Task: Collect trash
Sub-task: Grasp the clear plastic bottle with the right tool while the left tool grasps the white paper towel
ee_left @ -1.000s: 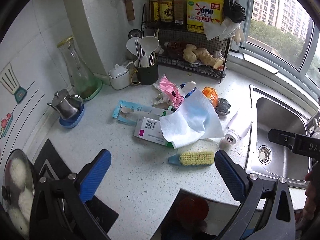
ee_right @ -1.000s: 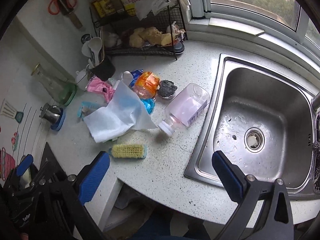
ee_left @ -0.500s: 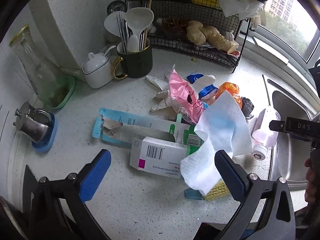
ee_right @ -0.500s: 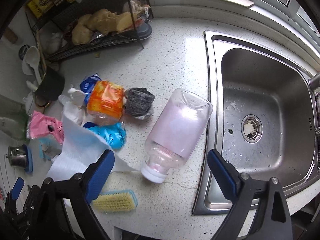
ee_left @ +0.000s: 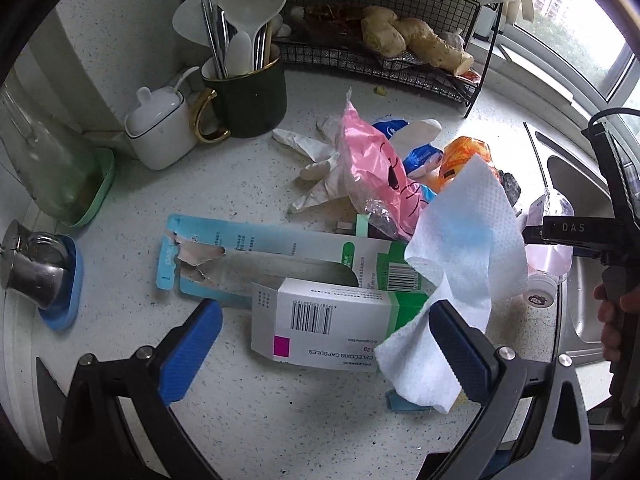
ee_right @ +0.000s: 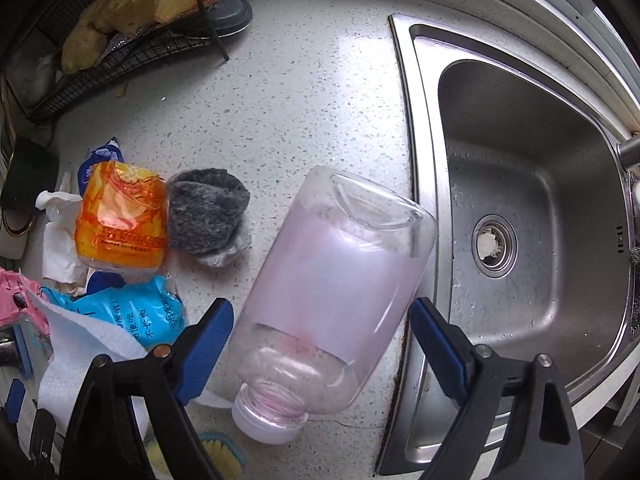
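Trash lies heaped on the speckled counter. My left gripper (ee_left: 326,350) is open and points down over a white medicine box (ee_left: 320,320), which lies between its blue fingers without touching them. A crumpled paper towel (ee_left: 460,248) drapes over the box's right end and brushes the right finger. Behind them lie a torn blue carton (ee_left: 260,248) and a pink bag (ee_left: 372,176). My right gripper (ee_right: 324,344) points straight down, its jaws closing around a clear pinkish bottle (ee_right: 340,280) lying on its side. The pads stand close beside the bottle and do not press it.
An orange wrapper (ee_right: 120,220), a grey scouring pad (ee_right: 208,212) and a blue packet (ee_right: 132,312) lie left of the bottle. The steel sink (ee_right: 520,140) is at its right. A utensil mug (ee_left: 248,100), white pot (ee_left: 160,128) and wire rack (ee_left: 380,48) stand behind.
Both grippers have come down close to the counter. The left now straddles the medicine box, and the right has centred over the bottle with its jaws narrower.
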`<state>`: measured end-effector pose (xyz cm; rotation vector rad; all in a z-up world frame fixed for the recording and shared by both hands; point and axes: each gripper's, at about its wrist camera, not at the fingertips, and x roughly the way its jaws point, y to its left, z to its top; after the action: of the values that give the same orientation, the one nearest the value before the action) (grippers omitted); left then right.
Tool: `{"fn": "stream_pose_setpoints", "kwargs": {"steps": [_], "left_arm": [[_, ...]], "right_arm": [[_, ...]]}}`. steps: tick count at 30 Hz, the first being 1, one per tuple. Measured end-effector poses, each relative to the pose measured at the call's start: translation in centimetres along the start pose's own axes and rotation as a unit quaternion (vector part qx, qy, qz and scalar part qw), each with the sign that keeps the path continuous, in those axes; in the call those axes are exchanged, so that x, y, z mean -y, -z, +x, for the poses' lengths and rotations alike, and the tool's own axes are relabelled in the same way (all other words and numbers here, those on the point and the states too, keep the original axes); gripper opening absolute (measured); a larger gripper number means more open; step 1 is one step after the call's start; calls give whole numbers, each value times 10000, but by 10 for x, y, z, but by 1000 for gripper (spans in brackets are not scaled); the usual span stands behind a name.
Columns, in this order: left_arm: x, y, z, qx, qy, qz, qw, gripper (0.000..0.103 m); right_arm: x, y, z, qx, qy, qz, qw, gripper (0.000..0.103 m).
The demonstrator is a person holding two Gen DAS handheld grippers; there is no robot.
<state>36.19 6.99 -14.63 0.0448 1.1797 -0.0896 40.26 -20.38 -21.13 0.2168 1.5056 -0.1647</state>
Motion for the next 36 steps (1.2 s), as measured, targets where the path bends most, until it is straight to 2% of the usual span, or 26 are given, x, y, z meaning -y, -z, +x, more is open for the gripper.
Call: {"fn": "stream_pose_setpoints", "kwargs": {"steps": [5,11,21,28,32,36], "left_arm": [[3,0,6,-84,114,61,9999,103],[11,1,14,-142,464,90,9988,103],[41,-1,24,-241,1008,44,9946,103],[83,-10,32,-284,1058,452,9930,103],[108,-16,42,-319,886,737,9928,103],[120,-22,59,-444,730,725,9937,103]], "right_arm": [[-7,4,3,41,-22,-143,9999,79],[-10,7,3,77,-105,-393,9991,72],[10,34,-19,300,-473,-339,9979,71],[43,52,-30,378,-537,-172,9977,71],[55,59,-35,419,-542,-139,9976,71],[51,64,-45,434,-602,-141,9971,71]]}}
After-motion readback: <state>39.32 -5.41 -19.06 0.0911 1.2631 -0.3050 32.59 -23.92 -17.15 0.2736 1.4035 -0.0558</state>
